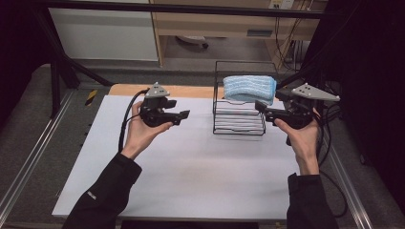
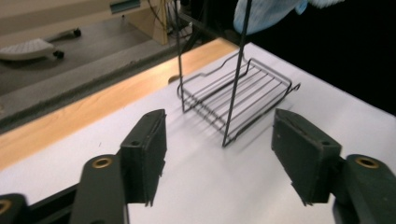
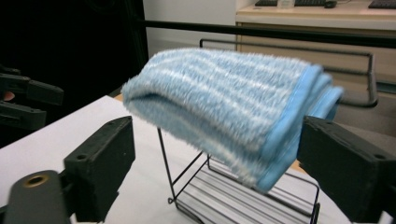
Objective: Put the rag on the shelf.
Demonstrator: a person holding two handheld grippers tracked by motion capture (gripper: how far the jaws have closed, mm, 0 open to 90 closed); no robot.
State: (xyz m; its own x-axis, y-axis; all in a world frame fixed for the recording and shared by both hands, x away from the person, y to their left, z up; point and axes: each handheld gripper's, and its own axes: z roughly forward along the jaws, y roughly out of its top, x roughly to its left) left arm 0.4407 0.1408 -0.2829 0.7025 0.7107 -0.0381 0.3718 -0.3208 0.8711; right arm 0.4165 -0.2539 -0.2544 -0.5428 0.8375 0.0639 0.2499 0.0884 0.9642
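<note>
Towel (image 3: 229,116) | folded on wire rack (image 1: 239,119) top | between spread right gripper (image 1: 261,109) fingers, untouched | left gripper (image 1: 184,116) fingers spread, empty

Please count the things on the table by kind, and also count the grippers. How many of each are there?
Blue folded towel: 1
Black wire rack: 1
Grippers: 2, left gripper and right gripper, both open
Total: 4

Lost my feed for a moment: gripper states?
Left gripper: open, holding nothing.
Right gripper: open, folded blue towel on wire rack ahead, not gripped.
</note>
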